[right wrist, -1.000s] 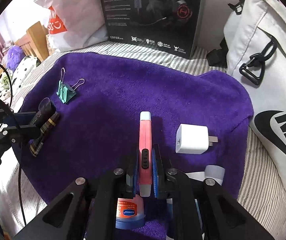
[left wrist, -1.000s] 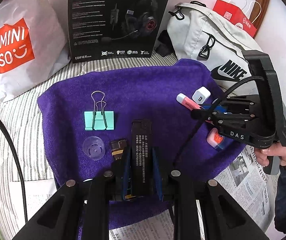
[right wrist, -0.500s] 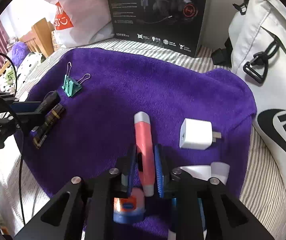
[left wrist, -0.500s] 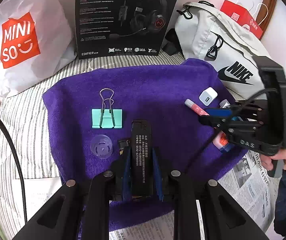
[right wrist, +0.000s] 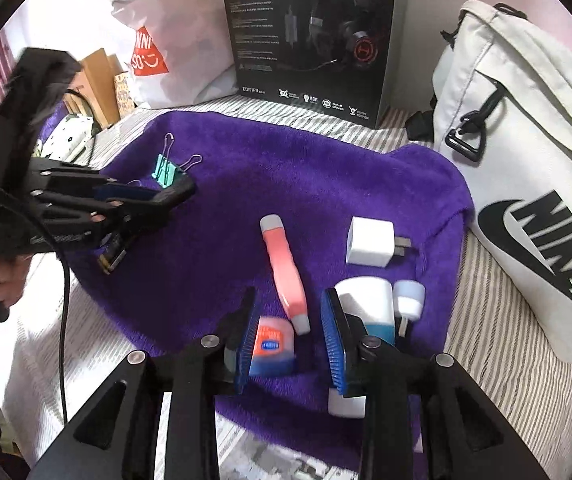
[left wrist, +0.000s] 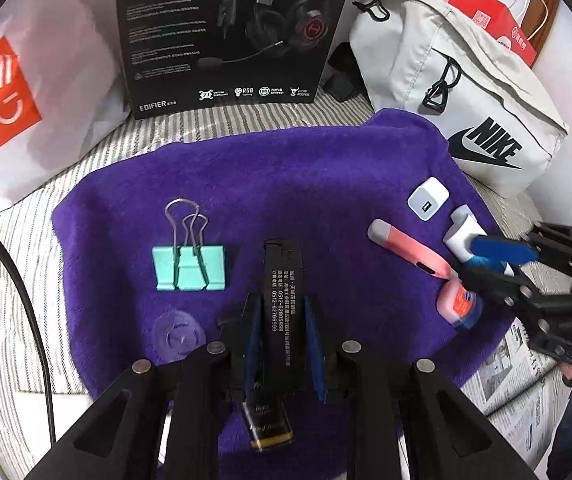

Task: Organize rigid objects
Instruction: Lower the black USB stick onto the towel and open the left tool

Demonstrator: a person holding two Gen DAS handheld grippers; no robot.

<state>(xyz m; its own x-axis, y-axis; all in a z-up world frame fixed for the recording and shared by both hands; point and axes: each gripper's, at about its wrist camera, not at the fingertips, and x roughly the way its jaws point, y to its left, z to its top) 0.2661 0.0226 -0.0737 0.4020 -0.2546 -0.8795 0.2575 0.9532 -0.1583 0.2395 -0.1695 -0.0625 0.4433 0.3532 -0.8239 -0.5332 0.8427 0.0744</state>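
Left wrist view: we see the left gripper (left wrist: 282,332) at lower centre clenched on a black lighter (left wrist: 282,280) above the purple towel (left wrist: 286,176). A teal binder clip (left wrist: 188,266) and a clear plastic disc (left wrist: 178,336) lie centre left. At right, the pink utility knife (left wrist: 409,250), white charger (left wrist: 427,198) and small Vaseline jar (left wrist: 455,304) sit close together, which we judge to be the sorted group. The lighter, clip and disc look not yet grouped.

Right wrist view: the right gripper (right wrist: 289,332) at lower centre has its jaws opening; the knife's tail lies between them, with the pads clear of it. The jar sits just inside the left pad, and a white-and-blue bottle (right wrist: 365,304) sits behind the right one. The headset box (right wrist: 309,36), Nike bag (right wrist: 525,184) and Miniso bag (right wrist: 154,32) crowd the upper edge; no obstruction on the towel.
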